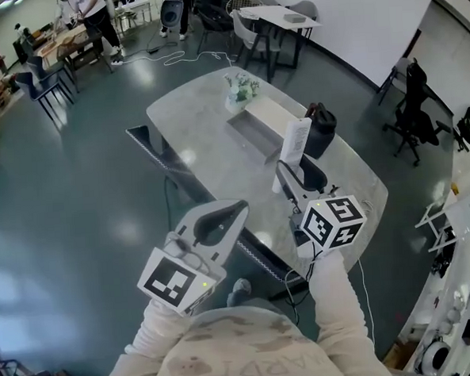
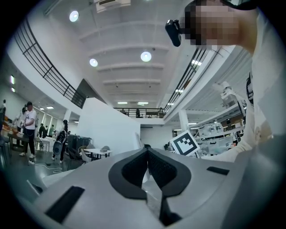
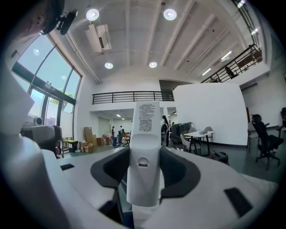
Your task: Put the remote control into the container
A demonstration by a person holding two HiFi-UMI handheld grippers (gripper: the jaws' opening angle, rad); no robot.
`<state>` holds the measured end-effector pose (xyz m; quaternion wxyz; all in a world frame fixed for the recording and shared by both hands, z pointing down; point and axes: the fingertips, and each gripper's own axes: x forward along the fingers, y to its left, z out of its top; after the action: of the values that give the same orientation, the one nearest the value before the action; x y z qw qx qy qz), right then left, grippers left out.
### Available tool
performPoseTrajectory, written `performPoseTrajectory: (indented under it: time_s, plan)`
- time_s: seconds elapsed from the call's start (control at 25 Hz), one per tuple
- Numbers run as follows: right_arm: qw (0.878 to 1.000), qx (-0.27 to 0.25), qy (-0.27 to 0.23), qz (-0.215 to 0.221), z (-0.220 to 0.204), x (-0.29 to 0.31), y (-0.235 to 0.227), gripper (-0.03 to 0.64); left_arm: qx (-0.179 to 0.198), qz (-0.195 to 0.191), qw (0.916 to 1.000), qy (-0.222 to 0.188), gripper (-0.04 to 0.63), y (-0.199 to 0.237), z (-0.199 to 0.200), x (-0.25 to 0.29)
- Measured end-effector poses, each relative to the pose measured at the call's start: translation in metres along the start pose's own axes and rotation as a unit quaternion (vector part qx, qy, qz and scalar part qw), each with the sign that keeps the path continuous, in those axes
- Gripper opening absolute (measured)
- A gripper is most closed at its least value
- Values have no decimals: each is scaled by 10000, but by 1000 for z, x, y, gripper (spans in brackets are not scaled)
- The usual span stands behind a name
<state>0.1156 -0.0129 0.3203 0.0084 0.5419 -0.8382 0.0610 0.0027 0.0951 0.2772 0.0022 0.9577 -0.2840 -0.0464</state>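
In the head view my right gripper [image 1: 291, 176] is raised above the table and is shut on a long white remote control [image 1: 295, 143], which stands upright out of the jaws. The right gripper view shows the remote [image 3: 145, 147] clamped between the dark pads of that gripper [image 3: 144, 169], its label side facing the camera. A grey rectangular container [image 1: 249, 132] lies on the pale oval table [image 1: 200, 138], beyond the remote. My left gripper [image 1: 221, 217] is held up at the table's near edge, shut and holding nothing. In its own view the left gripper [image 2: 146, 156] points at the ceiling.
On the table stand a small potted plant [image 1: 240, 88], a beige box [image 1: 272, 114] beside the container and a dark bag [image 1: 321, 129] at the right. Chairs, other tables and people are at the far end of the hall; an office chair [image 1: 412, 117] stands at the right.
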Motion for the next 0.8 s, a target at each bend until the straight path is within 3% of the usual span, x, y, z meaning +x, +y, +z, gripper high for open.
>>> performPoseTrajectory:
  time_s: [0.44, 0.8]
  plan:
    - [9986, -246, 346, 324, -6, 57, -69, 216, 355, 299, 9988, -183, 12, 30, 5, 69]
    - [9950, -505, 813, 298, -25, 111, -98, 216, 279, 340, 9990, -8, 12, 57, 0, 93]
